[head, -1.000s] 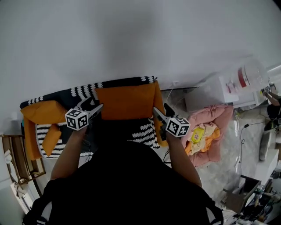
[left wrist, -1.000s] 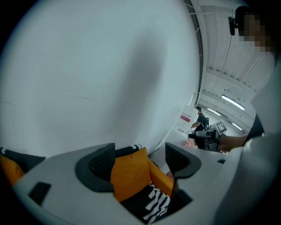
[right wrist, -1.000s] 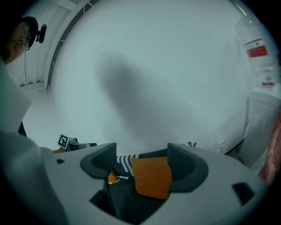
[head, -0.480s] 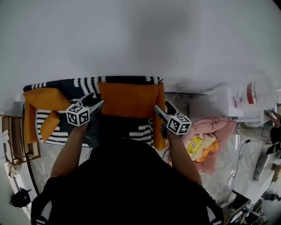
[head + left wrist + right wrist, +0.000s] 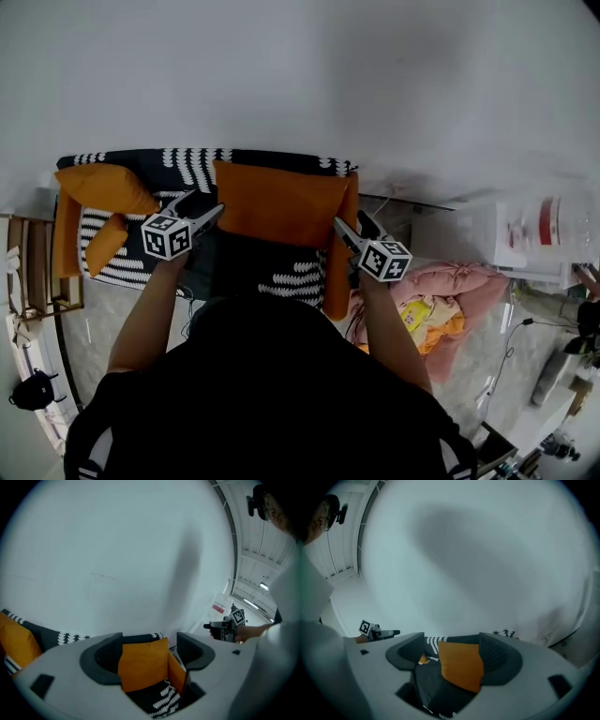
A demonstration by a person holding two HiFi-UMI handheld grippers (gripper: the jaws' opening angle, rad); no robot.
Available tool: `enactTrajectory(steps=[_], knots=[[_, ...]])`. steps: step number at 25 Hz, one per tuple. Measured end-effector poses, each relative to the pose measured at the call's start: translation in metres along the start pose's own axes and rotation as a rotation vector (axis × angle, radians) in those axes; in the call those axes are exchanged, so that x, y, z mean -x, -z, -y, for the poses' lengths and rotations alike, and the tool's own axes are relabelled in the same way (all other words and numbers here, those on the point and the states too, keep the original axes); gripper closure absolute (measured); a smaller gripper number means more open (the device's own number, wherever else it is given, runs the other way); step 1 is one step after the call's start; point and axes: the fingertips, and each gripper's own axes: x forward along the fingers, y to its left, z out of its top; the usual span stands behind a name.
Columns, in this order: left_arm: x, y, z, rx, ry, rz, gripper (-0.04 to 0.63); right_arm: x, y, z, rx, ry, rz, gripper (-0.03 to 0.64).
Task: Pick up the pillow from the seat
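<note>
Pillow (image 5: 277, 202), orange, leaning upright against the back edge of the black-and-white seat (image 5: 302, 277), left gripper (image 5: 204, 208) hovering beside its left edge, jaws gaping and empty, right gripper (image 5: 349, 225) hovering beside its right edge, jaws likewise spread, gripping nothing

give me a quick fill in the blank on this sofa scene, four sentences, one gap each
1. The pillow leaning on the sofa back between the two grippers is ___ in colour.
2. The left gripper and the right gripper both have their jaws ___, not clamped on the pillow.
3. The seat cover is black with ___ markings.
4. A pink cushion lies on the floor at the person's ___ side.

Missing words: orange; open; white; right
</note>
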Motion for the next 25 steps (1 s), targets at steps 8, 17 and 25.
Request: enactTrajectory(steps=[8,17,25], knots=[[-0.01,0.006,0.002,0.015,-0.024,-0.015,0.239,-0.012,0.013,0.024,-0.01,0.001,-0.044,0.259],[-0.015,0.011,-0.008,0.032,-0.034,-0.021,0.236,-0.023,0.033,0.05,-0.033,0.041,-0.086,0.259],[-0.028,0.03,-0.03,0.073,-0.047,-0.053,0.235,-0.036,0.043,0.068,-0.057,0.077,-0.106,0.259]])
